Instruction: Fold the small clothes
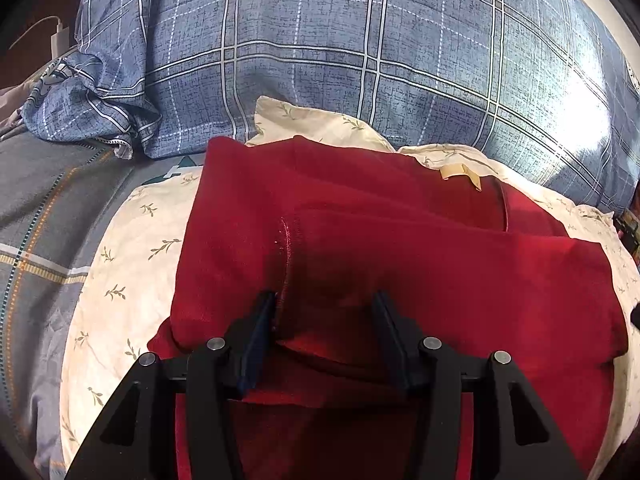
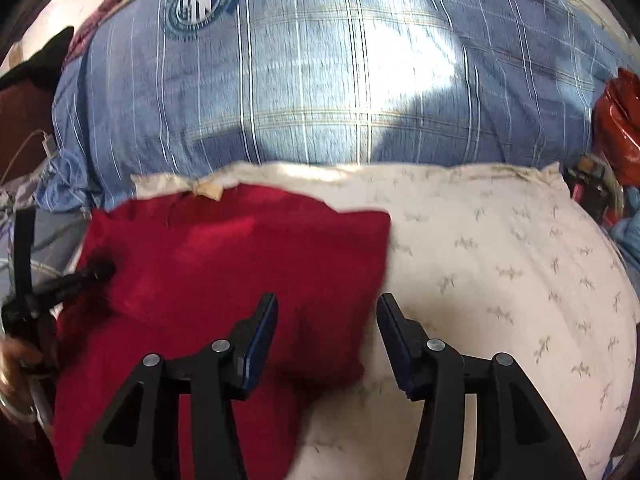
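A red garment (image 1: 400, 264) lies folded on a cream cloth with a leaf print (image 1: 120, 264), a beige label (image 1: 460, 172) showing near its far edge. My left gripper (image 1: 324, 304) points down onto it. Its jaws stand half apart, with a raised fold and a seam of the red cloth between them, and the pads do not pinch it. In the right wrist view the red garment (image 2: 224, 264) fills the left half, with the left gripper (image 2: 94, 272) touching its left side. My right gripper (image 2: 326, 304) hovers open over the garment's right edge, holding nothing.
A big blue plaid pillow (image 2: 320, 80) bulges behind the cream cloth (image 2: 500, 264). Grey plaid bedding (image 1: 36, 220) lies on the left. A white charger and cable (image 1: 60, 36) sit at the far left, and a shiny red bag (image 2: 618, 120) at the far right. A hand (image 2: 16, 364) holds the left gripper.
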The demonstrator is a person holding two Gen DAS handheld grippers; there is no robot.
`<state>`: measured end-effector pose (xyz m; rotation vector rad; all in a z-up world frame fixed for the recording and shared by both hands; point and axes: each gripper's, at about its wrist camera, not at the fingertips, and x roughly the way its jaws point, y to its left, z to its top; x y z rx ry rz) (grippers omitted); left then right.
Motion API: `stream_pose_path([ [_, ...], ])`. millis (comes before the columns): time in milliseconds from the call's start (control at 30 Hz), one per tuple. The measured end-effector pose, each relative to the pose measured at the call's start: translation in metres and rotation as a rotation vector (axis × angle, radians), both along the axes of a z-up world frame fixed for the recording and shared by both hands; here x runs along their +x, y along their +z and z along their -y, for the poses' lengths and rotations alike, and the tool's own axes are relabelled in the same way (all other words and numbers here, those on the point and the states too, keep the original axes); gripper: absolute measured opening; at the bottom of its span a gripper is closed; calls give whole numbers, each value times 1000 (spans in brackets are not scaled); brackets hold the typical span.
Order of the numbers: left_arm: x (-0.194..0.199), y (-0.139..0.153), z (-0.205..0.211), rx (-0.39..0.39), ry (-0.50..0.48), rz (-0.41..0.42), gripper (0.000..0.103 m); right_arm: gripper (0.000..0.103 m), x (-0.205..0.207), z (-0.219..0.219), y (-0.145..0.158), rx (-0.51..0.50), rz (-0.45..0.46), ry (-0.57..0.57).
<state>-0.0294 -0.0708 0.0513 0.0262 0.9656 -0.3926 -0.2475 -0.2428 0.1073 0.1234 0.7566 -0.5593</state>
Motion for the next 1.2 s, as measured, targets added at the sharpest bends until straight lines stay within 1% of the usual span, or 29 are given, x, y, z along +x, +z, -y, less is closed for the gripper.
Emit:
stream_pose_path([
  [100, 0, 0, 0, 0, 0, 0, 51, 53, 16, 4, -5, 20, -3, 16],
  [200, 0, 0, -1, 0, 0, 0, 51, 53, 31, 8, -18, 36, -15, 23],
  [333, 0, 0, -1, 0, -1, 0, 51, 53, 44, 17, -37, 35, -47, -7],
  [367, 0, 0, 0, 1, -2, 1, 52, 54, 46, 22, -42, 45, -52, -13],
  [400, 0, 0, 0, 4, -3, 2, 52, 56, 45, 23, -44, 47, -40, -12],
  [433, -1, 0, 1, 6, -4, 4, 53, 56, 44, 24, -44, 41, -29, -9],
  [567, -2, -1, 3, 16, -8, 12, 55, 59, 46, 20, -45, 10, -37, 1],
  [700, -2, -1, 2, 10, -9, 12, 56, 60, 41, 20, -40, 35, -34, -5],
  [833, -2, -1, 1, 9, -10, 12, 56, 61, 24, 9, -26, 55, -12, -13],
  [933, -2, -1, 1, 9, -9, 12, 56, 67, 12, 0, -24, 39, 12, -18],
  [1067, -2, -1, 1, 13, -10, 13, 56, 67, 14, -5, -40, -21, -80, -26],
  [1133, -2, -1, 2, 14, -10, 13, 56, 67, 15, -7, -41, -38, -88, -27],
  [1200, -2, -1, 3, 18, -10, 14, 57, 67, 14, -7, -38, -18, -101, -41],
])
